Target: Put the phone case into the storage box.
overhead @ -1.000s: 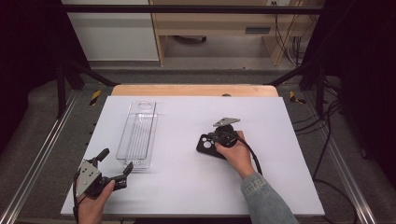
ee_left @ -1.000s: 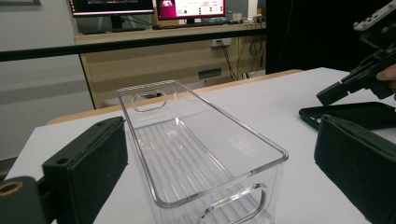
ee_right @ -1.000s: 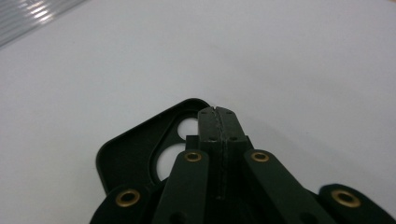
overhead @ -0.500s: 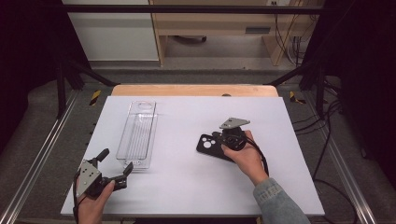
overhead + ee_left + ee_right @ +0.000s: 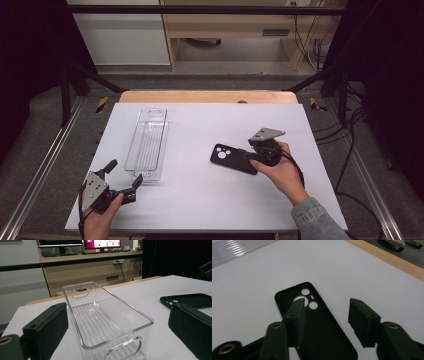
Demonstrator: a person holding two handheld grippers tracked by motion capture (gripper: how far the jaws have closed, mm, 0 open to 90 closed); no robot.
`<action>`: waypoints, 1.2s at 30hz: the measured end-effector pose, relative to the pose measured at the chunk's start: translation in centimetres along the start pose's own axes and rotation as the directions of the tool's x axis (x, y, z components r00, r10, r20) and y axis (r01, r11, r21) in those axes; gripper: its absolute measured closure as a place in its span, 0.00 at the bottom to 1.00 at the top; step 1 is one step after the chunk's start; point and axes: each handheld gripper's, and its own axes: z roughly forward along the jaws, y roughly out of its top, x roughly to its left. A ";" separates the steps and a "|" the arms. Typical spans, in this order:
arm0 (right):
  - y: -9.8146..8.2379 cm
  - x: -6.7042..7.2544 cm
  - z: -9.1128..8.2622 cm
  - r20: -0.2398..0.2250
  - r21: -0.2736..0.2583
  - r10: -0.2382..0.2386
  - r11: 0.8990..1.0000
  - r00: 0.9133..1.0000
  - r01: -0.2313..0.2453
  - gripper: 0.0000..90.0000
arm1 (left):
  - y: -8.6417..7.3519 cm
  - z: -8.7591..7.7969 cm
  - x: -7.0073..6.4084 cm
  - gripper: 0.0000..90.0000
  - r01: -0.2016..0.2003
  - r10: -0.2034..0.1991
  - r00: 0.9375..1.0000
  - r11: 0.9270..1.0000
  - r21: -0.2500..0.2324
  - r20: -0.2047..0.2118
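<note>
A black phone case [image 5: 231, 157] lies flat on the white table, camera holes toward the left. My right gripper [image 5: 251, 155] hovers over its right end; the jaws have just been opening and stand apart, pressing on nothing. In the right gripper view the case [image 5: 319, 325] lies below the right gripper [image 5: 327, 303], with its left jaw over the case's edge. A clear plastic bin [image 5: 147, 142] stands empty at the left. My left gripper [image 5: 124, 172] rests open just in front of the bin's near end. The left gripper view has the bin [image 5: 105, 322] beyond the wide-open left gripper [image 5: 118, 312] and the case [image 5: 190, 300] at the right.
The white tabletop [image 5: 200, 205] ends in a wooden strip [image 5: 205, 96] at the far side. Metal rails [image 5: 30, 185] run along both sides of the table, and cables [image 5: 350, 150] hang at the right. A bench with monitors [image 5: 100, 243] stands beyond the table.
My right gripper has drawn back to the right and lifted a little, and its jaws have gone from shut to apart. The phone case stays on the table. The left hand has not moved.
</note>
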 end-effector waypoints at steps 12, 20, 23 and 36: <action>-0.6 -1.4 -1.8 0.032 -0.002 0.036 0.999 0.999 -0.036 0.23 | 0.0 0.0 0.0 0.03 -0.001 0.001 1.000 1.000 0.002 0.000; -0.4 -2.1 -2.4 0.038 0.000 0.031 1.000 0.999 -0.031 0.13 | 0.0 -0.1 0.0 0.03 0.002 -0.002 1.000 1.000 0.000 -0.002; -0.3 -2.7 -2.2 0.042 0.012 0.036 0.999 0.998 -0.037 0.10 | 0.0 -0.1 0.0 0.03 0.002 -0.002 1.000 1.000 0.000 -0.002; -0.3 -5.0 0.0 0.048 0.116 0.015 0.993 0.999 -0.021 0.09 | 0.0 -0.1 0.1 0.03 0.003 -0.003 1.000 1.000 -0.001 -0.003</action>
